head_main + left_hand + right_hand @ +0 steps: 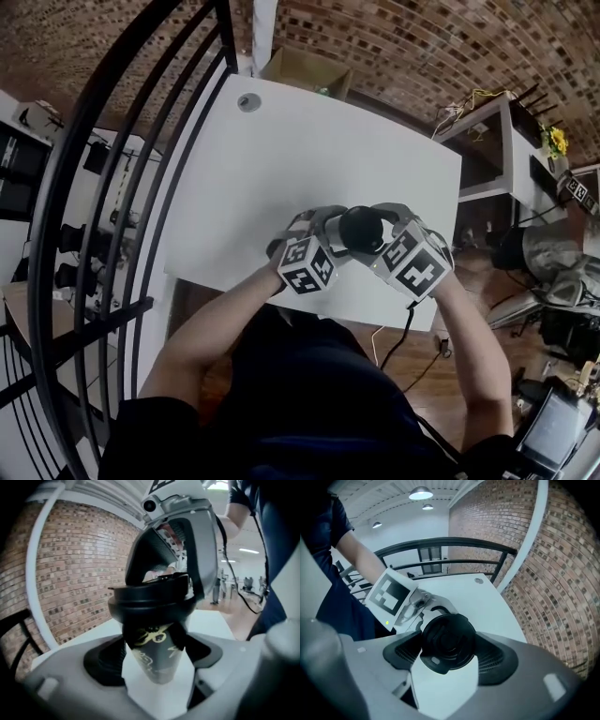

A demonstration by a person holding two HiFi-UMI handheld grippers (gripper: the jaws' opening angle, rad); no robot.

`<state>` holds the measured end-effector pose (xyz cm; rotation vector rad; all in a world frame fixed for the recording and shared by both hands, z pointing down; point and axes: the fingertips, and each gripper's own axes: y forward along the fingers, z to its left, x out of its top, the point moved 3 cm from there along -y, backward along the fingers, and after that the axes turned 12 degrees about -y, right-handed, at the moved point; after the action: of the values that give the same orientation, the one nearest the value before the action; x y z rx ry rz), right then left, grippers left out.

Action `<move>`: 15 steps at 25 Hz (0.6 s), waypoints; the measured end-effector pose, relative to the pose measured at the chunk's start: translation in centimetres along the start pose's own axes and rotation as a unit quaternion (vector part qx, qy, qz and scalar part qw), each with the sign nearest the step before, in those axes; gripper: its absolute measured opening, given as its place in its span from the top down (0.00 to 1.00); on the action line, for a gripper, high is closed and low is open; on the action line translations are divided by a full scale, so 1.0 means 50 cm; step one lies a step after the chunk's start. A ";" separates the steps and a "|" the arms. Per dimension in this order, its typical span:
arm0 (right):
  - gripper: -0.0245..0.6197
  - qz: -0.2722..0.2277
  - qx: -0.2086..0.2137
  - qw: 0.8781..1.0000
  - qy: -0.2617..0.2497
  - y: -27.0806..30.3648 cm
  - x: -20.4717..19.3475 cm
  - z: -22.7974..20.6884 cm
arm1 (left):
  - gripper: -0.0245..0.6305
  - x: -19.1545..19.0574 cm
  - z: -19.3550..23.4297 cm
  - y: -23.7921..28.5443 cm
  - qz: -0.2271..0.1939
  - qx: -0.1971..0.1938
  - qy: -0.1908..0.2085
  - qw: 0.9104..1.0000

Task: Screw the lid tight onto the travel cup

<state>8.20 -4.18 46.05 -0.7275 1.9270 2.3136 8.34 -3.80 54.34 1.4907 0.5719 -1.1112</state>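
A black travel cup [157, 656] with gold print stands upright near the front edge of the white table [309, 150]. Its black lid [361, 230] sits on top. My left gripper [157, 663] is shut on the cup's body, with a pad pressing on each side. My right gripper [449, 653] comes from the right and is closed round the lid [447, 641], whose rim meets both pads. In the left gripper view the right gripper's fingers [201, 550] reach down over the lid [152, 599]. The cup's body is hidden under the lid in the head view.
A round cable grommet [248, 101] sits at the table's far left corner, with a cardboard box [305, 70] behind the far edge. A black curved railing [112, 187] runs along the left. A white shelf unit [497, 141] stands to the right.
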 end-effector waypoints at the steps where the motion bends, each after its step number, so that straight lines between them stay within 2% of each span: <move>1: 0.40 -0.006 -0.008 1.000 0.022 -0.001 -0.001 0.000 | 0.36 -0.001 -0.003 0.000 -0.011 0.036 -0.022 0.999; 3: 0.40 -0.018 -0.020 0.998 0.062 -0.002 0.000 0.002 | 0.36 -0.003 -0.008 -0.004 -0.032 0.098 -0.069 0.992; 4: 0.40 -0.021 -0.021 0.997 0.072 -0.001 0.001 0.004 | 0.36 -0.004 -0.010 -0.006 -0.041 0.110 -0.087 0.989; 5: 0.40 -0.022 -0.021 0.997 0.070 -0.001 0.002 0.005 | 0.36 -0.006 -0.012 -0.010 -0.046 0.105 -0.098 0.989; 7: 0.40 -0.021 -0.014 0.999 0.040 -0.002 0.006 0.006 | 0.35 -0.015 -0.008 -0.018 -0.040 0.057 -0.081 0.994; 9: 0.40 -0.019 0.005 1.000 0.001 -0.007 0.010 0.006 | 0.33 -0.019 0.003 -0.021 -0.020 -0.005 -0.034 0.999; 11: 0.40 -0.014 0.028 0.999 -0.032 -0.009 0.014 0.007 | 0.31 -0.013 0.011 -0.019 0.004 -0.056 0.013 0.998; 13: 0.40 -0.010 0.042 0.998 -0.052 -0.007 0.017 0.005 | 0.31 -0.004 0.012 -0.014 0.024 -0.088 0.037 0.995; 15: 0.40 -0.008 0.045 0.998 -0.051 -0.009 0.020 0.002 | 0.36 0.000 0.009 -0.012 0.026 -0.089 0.035 0.995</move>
<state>7.42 -4.23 45.27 -0.6022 1.9584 2.1939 7.70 -4.06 54.08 1.3859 0.6591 -0.9453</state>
